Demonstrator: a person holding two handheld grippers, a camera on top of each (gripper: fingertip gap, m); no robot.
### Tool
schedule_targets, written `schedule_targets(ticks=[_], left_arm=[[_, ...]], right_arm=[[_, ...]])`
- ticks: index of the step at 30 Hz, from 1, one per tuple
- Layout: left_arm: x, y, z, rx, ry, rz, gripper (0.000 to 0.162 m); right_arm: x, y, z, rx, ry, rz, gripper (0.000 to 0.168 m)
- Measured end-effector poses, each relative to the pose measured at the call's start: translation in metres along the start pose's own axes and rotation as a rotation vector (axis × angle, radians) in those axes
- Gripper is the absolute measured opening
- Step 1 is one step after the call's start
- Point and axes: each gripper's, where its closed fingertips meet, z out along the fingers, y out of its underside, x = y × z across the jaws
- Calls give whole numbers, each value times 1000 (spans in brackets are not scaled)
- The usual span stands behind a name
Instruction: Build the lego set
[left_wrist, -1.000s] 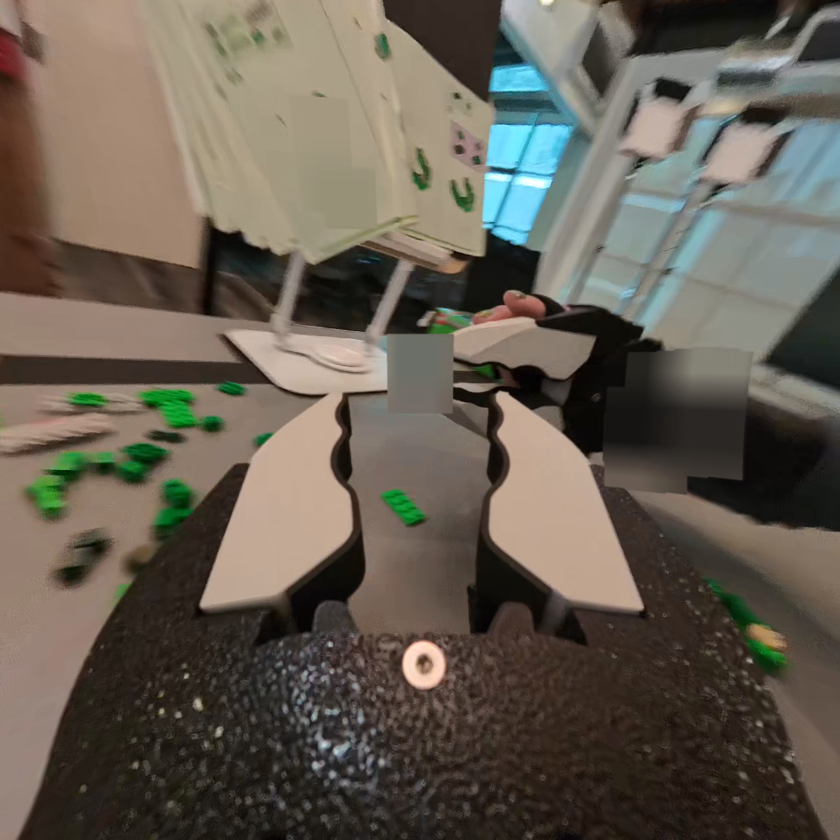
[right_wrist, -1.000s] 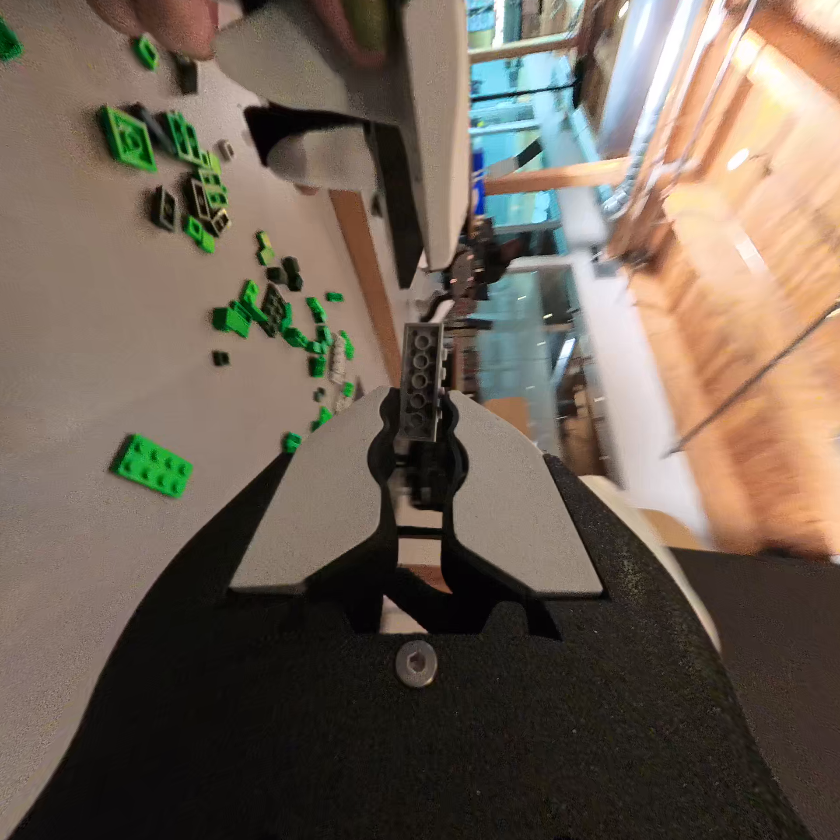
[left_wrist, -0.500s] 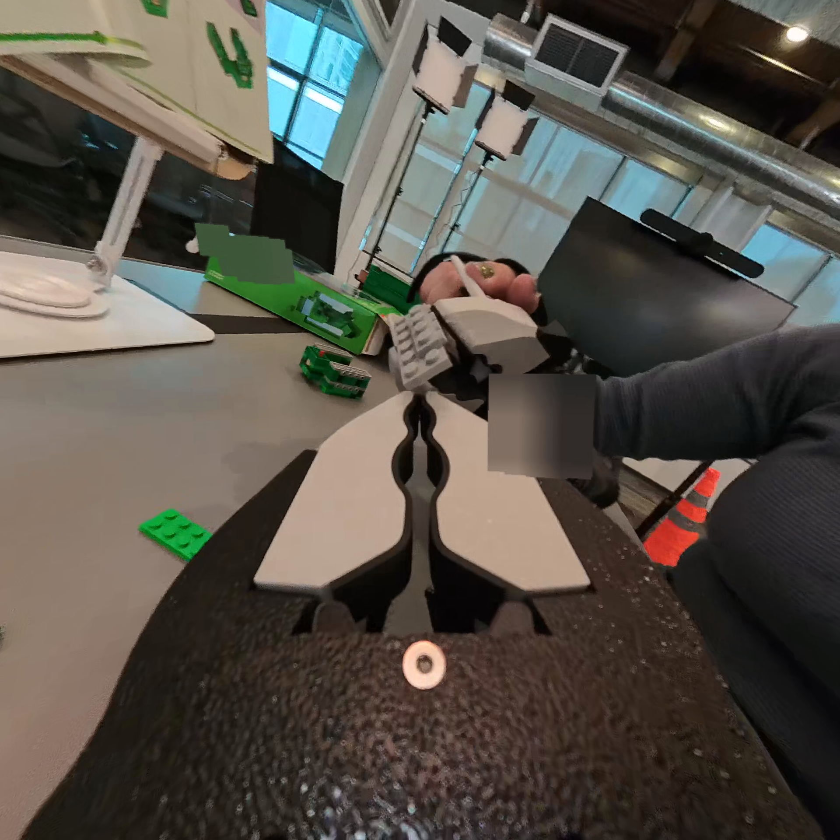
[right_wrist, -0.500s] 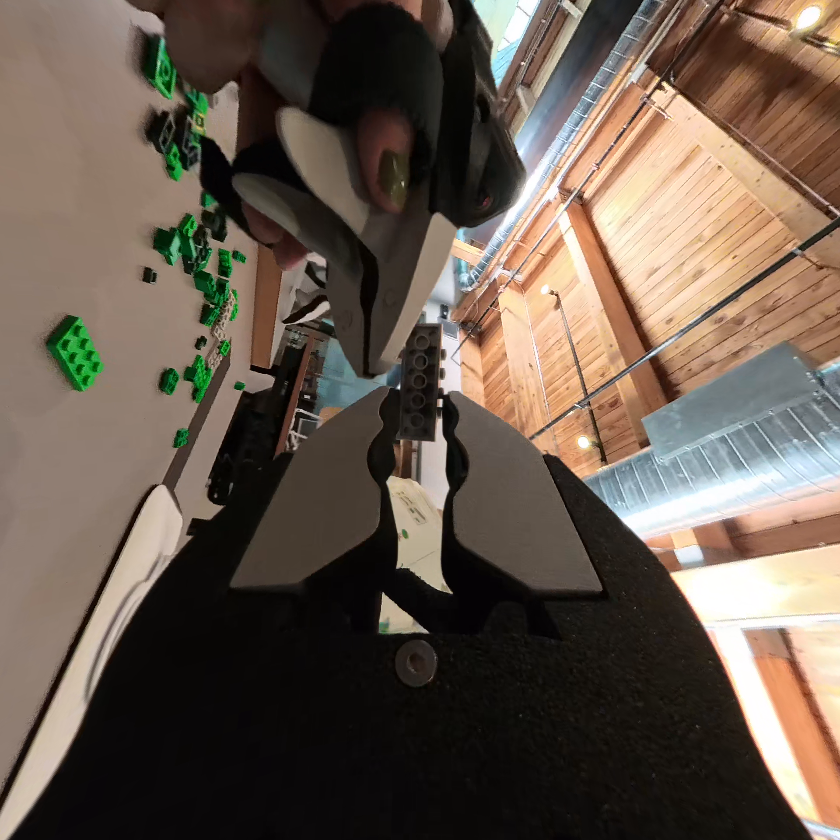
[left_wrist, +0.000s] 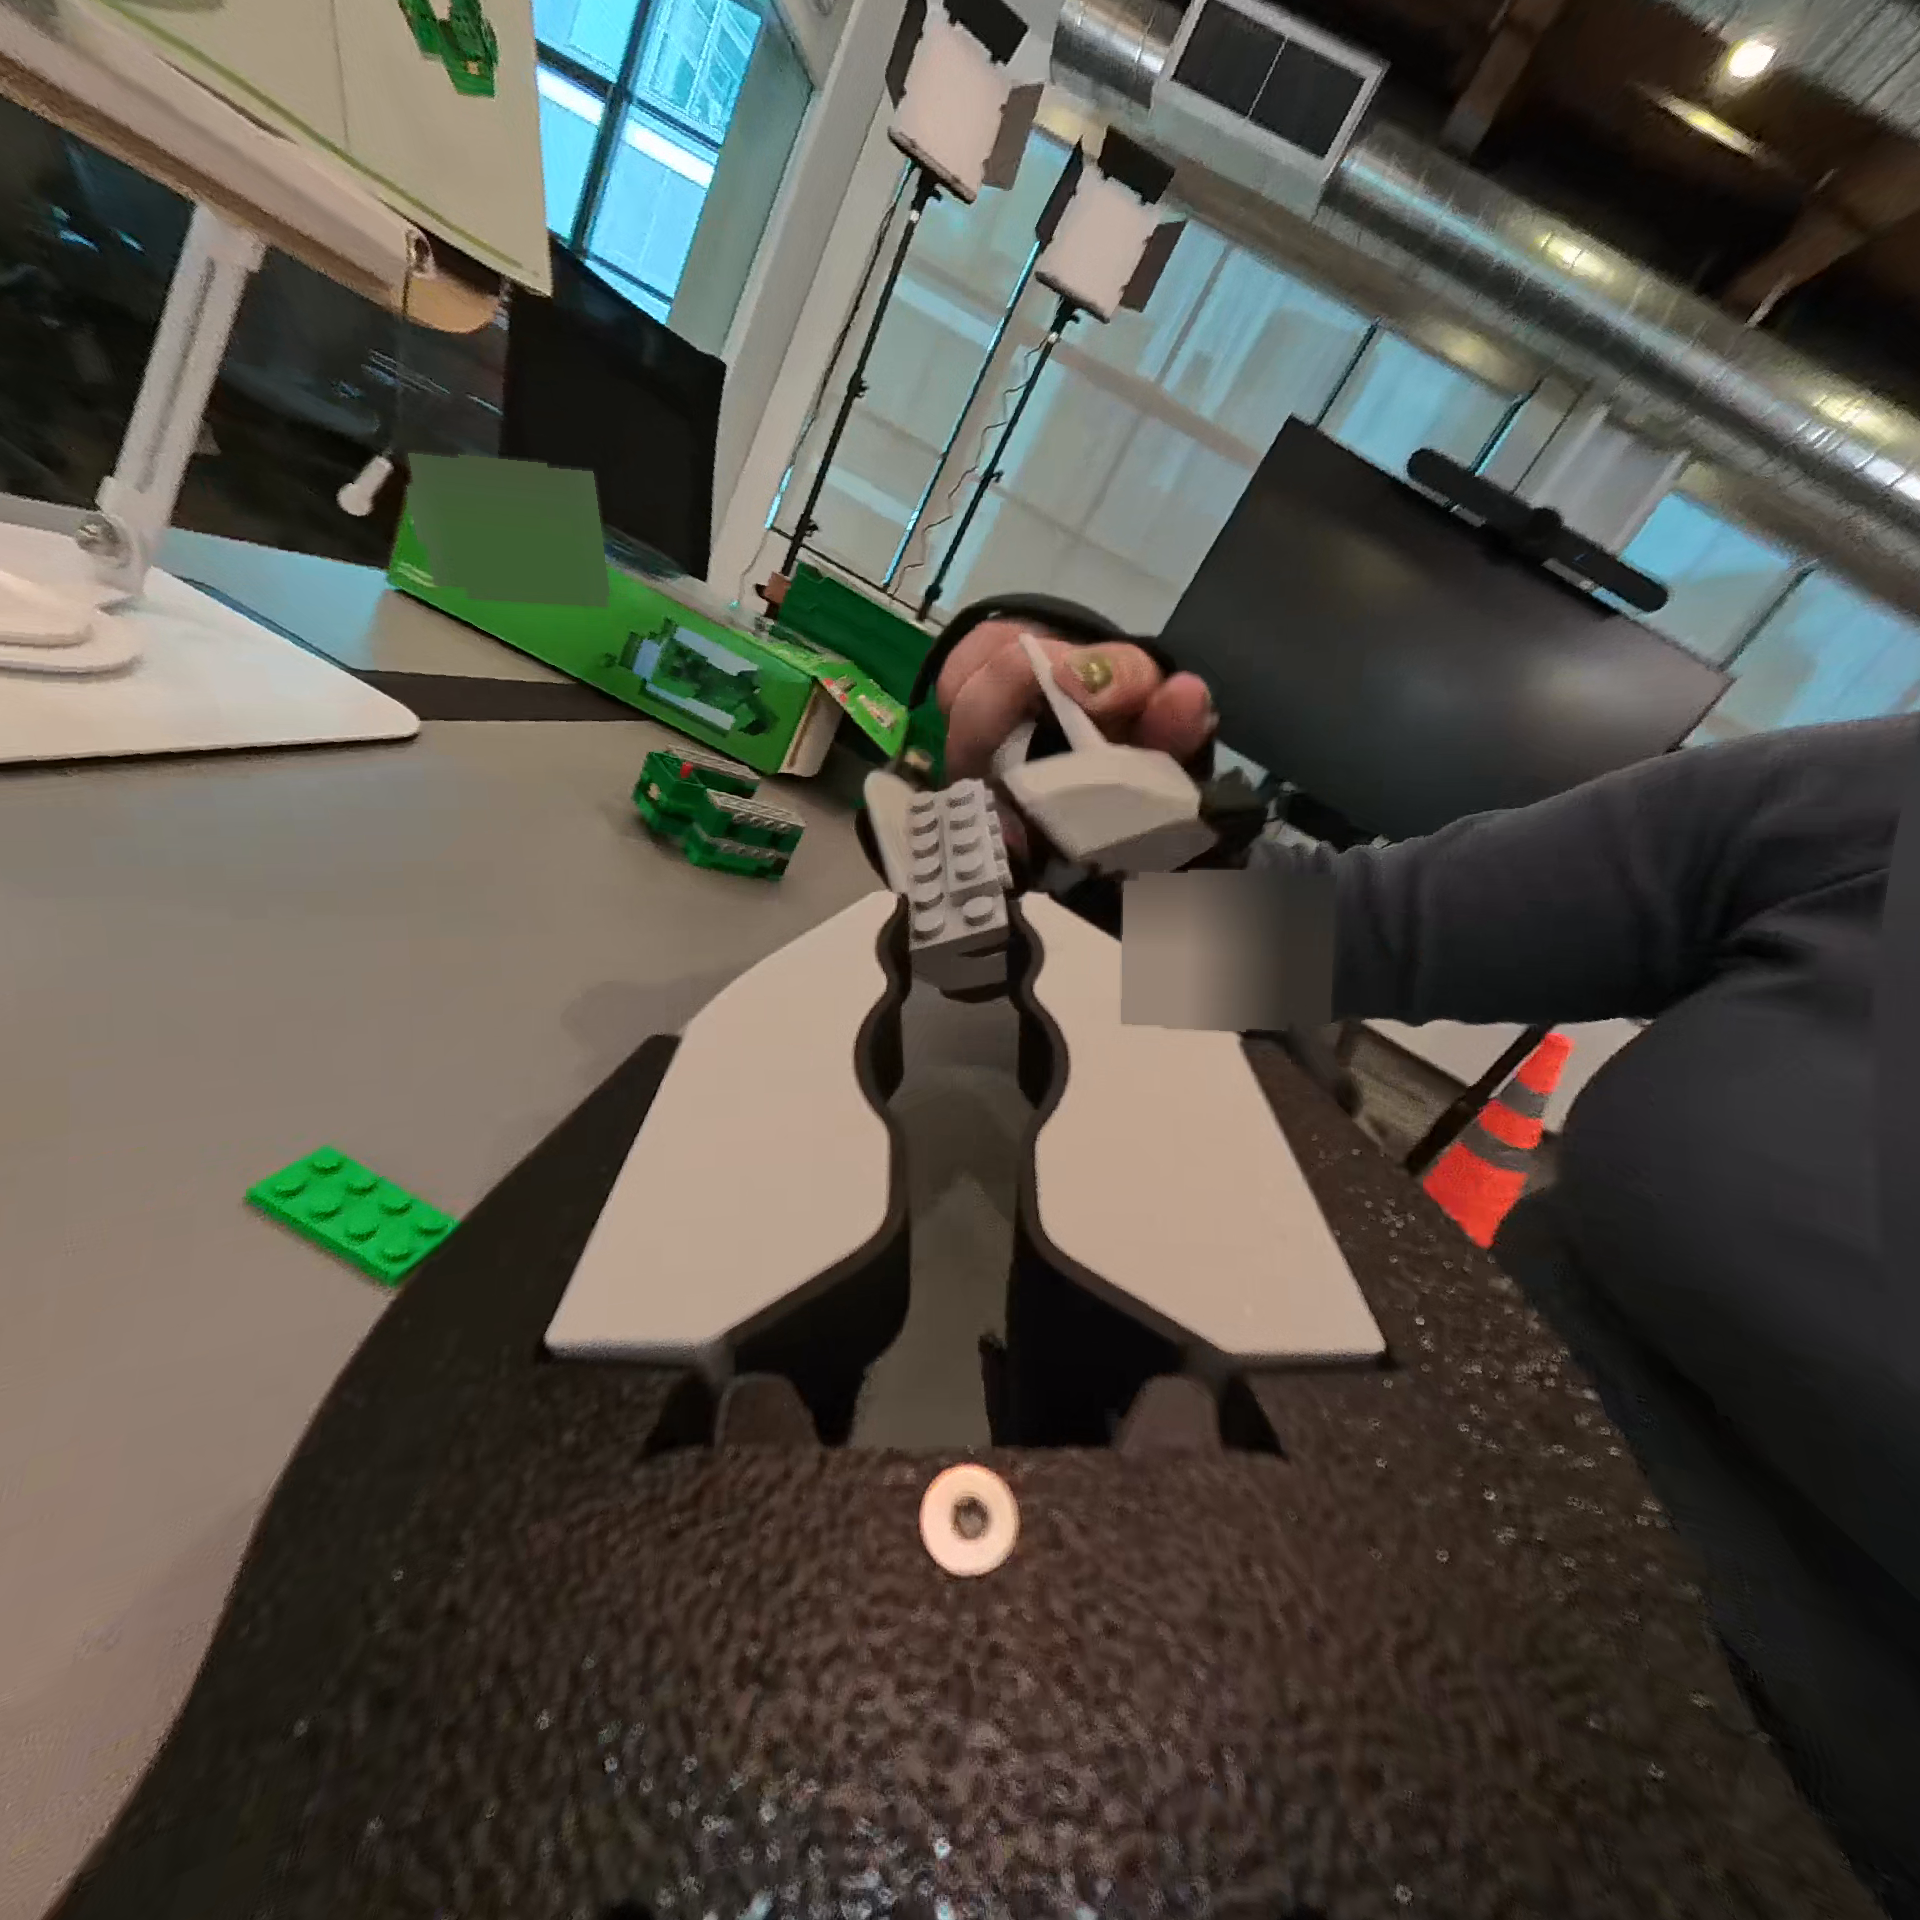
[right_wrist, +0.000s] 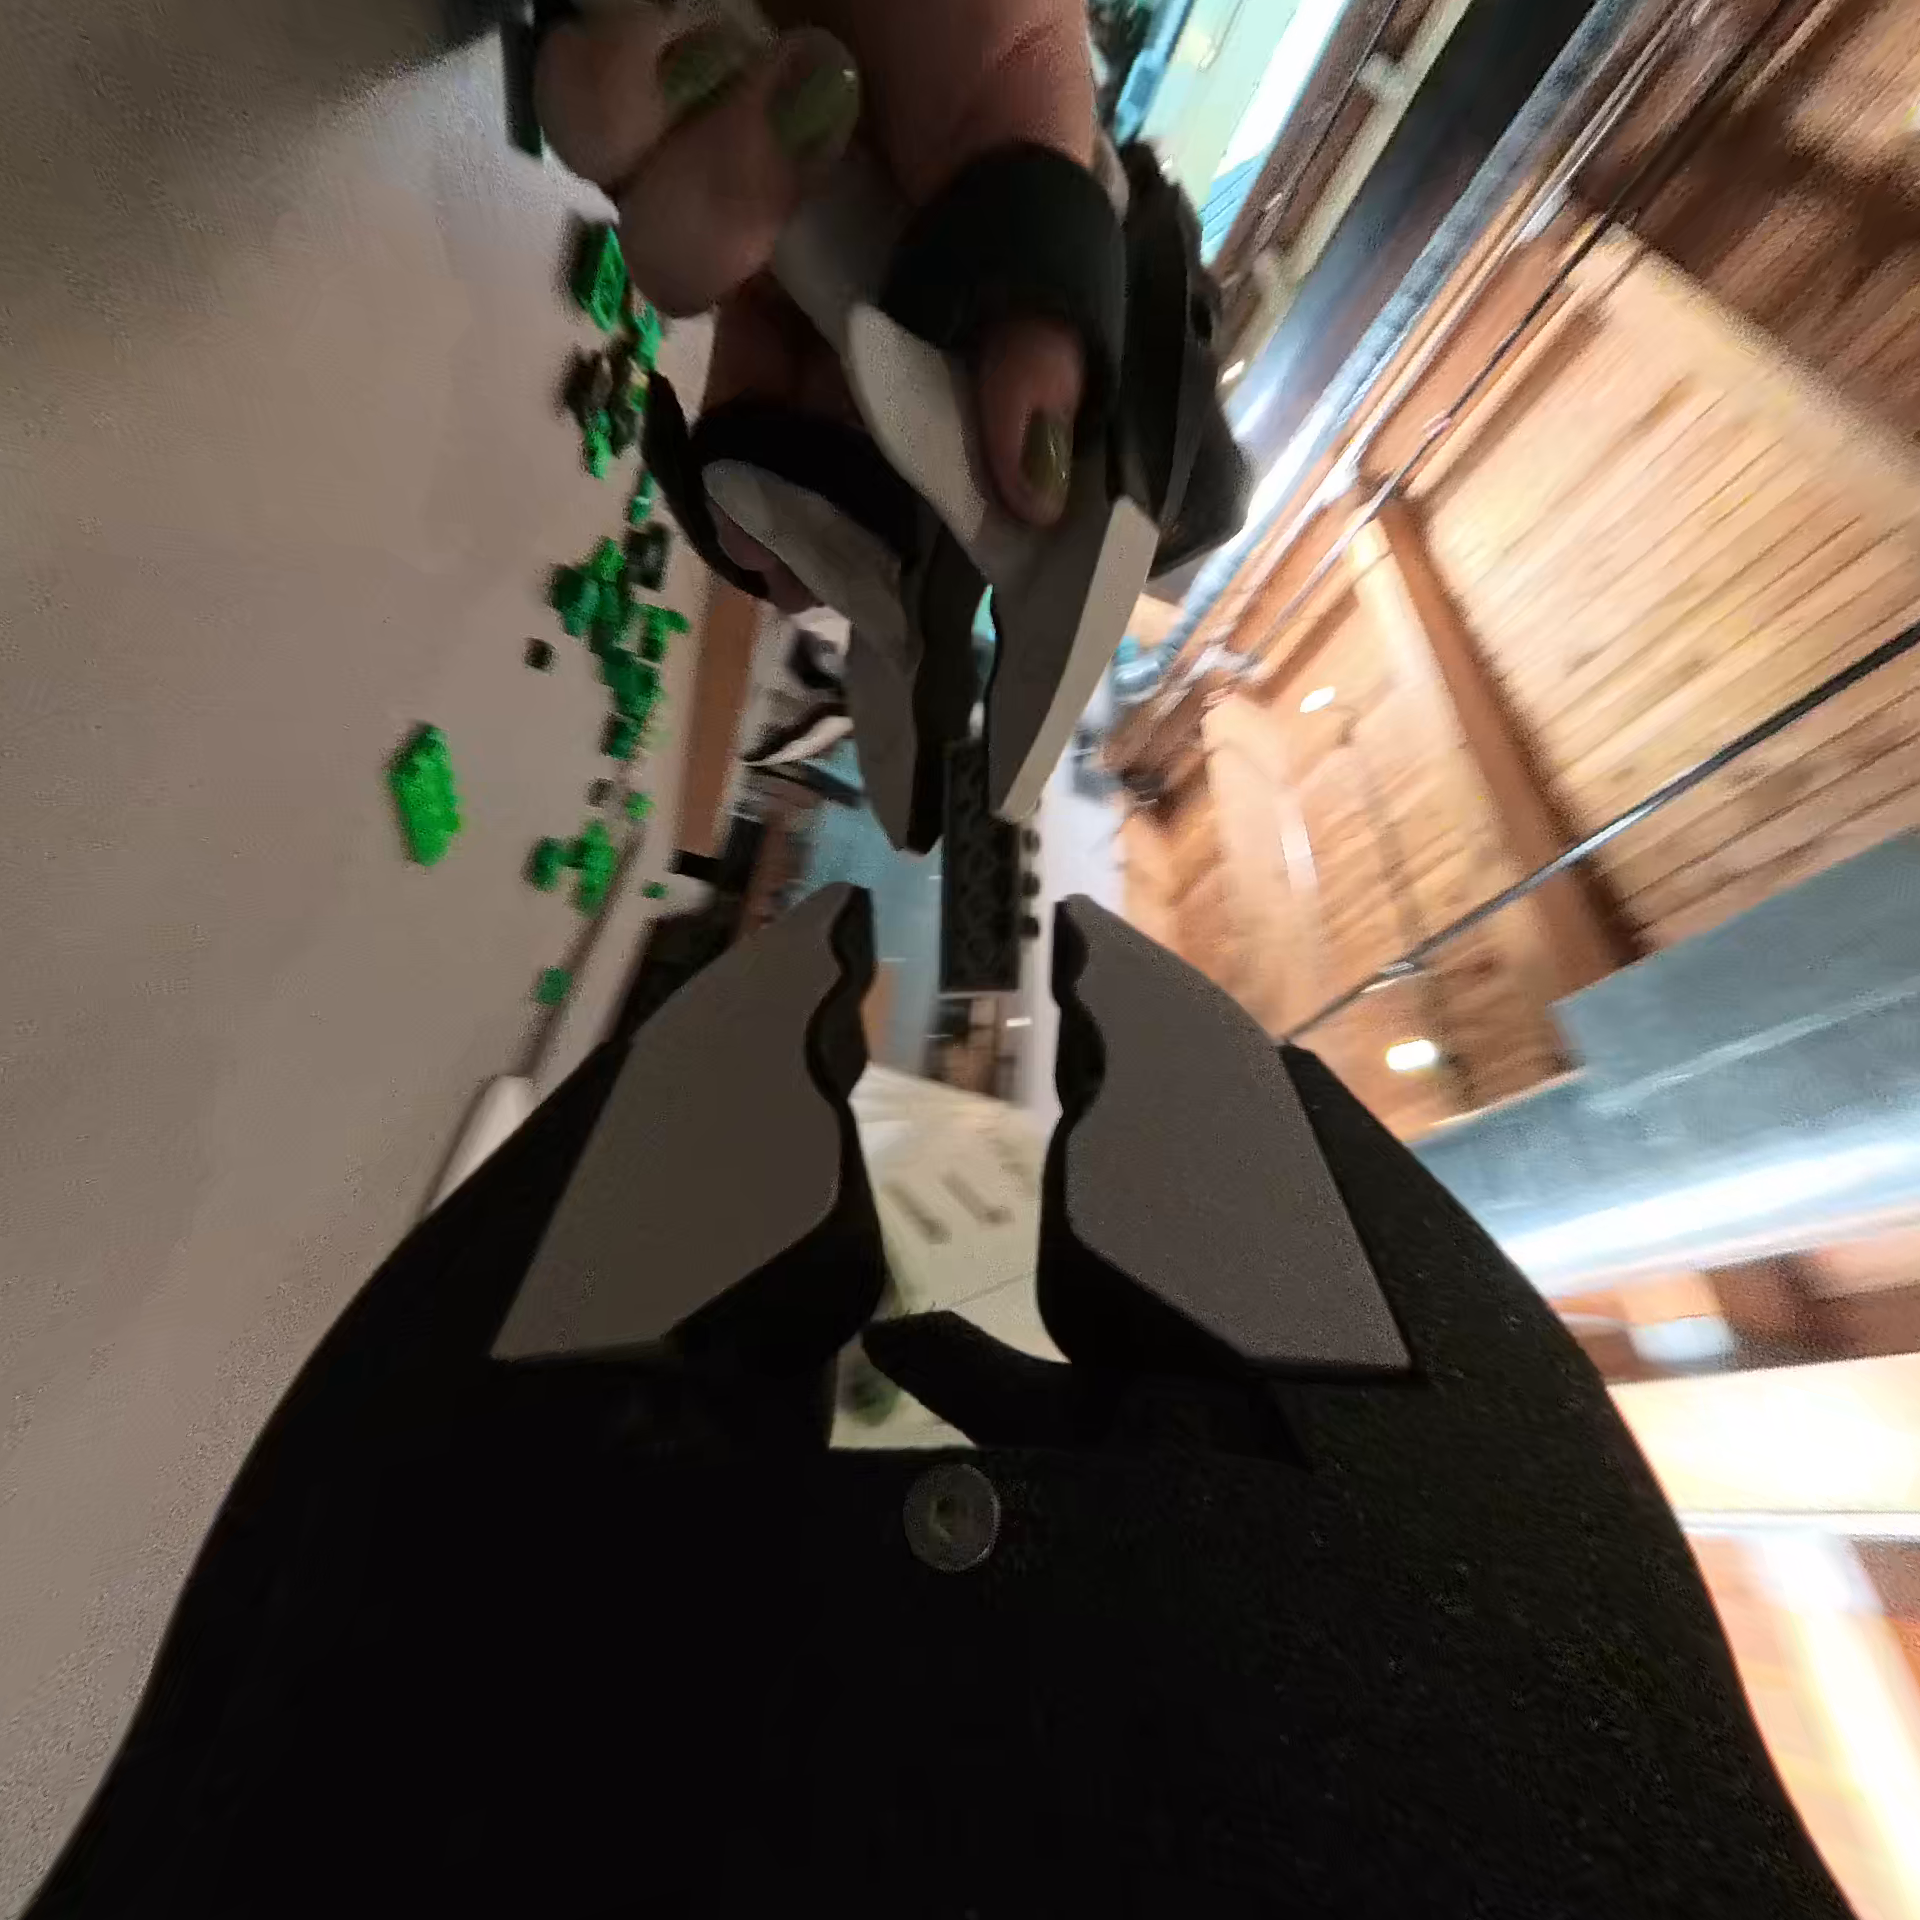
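A grey two-by-four brick (left_wrist: 956, 862) hangs in the air between both grippers. My left gripper (left_wrist: 956, 920) is shut on its lower end. In the right wrist view the brick (right_wrist: 982, 904) looks dark, and the left gripper (right_wrist: 956, 821) holds it from above. My right gripper (right_wrist: 956, 920) is open, its fingers apart on either side of the brick without touching it. It also shows in the left wrist view, where its right finger (left_wrist: 1101, 805) stands beside the brick. A green plate (left_wrist: 353, 1210) lies on the grey table (left_wrist: 312, 935) at the left.
A part-built green model (left_wrist: 717, 816) and a green box (left_wrist: 623, 665) sit at the table's far side. An instruction booklet stands on a white stand (left_wrist: 166, 343) at far left. Loose green pieces (right_wrist: 613, 623) are scattered on the table. A person's sleeve (left_wrist: 1558, 883) reaches in from the right.
The left gripper swung from the table to the right gripper and closed on the grey brick. The right gripper, shut on that brick before, has opened and let it go.
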Motion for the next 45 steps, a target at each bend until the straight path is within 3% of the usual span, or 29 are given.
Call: schedule_targets(ticks=[3,5,8,11,16,18,22,25,30,38,45], left_arm=[[-7,5,-2,-52,-94,136,16],[-6,10,-1,-114,-130,286,17],[0,26,4,-222,-126,492,17],[6,37,10,-276,-81,543,17],[9,40,11,-289,-59,555,16],[9,43,11,-307,-53,558,16],[1,38,13,-288,-116,510,18],[-16,20,7,-199,-255,487,43],[-38,-9,-20,-58,-479,536,36],[-50,-16,-35,-53,-604,553,23],[-55,-21,-43,-27,-647,530,22]], right_arm=[[-6,13,-7,-31,-114,369,48],[-17,13,-14,3,-284,736,44],[-18,-14,-29,216,-601,1305,38],[-11,-18,-36,345,-698,1535,28],[-14,-26,-42,419,-800,1639,26],[-18,-26,-42,407,-816,1643,16],[-26,-23,-42,373,-828,1657,16],[-45,-17,-43,267,-844,1629,16],[-94,-15,-56,74,-954,1422,16],[-102,-33,-62,167,-1017,1348,16],[-101,-37,-61,205,-1011,1313,16]])
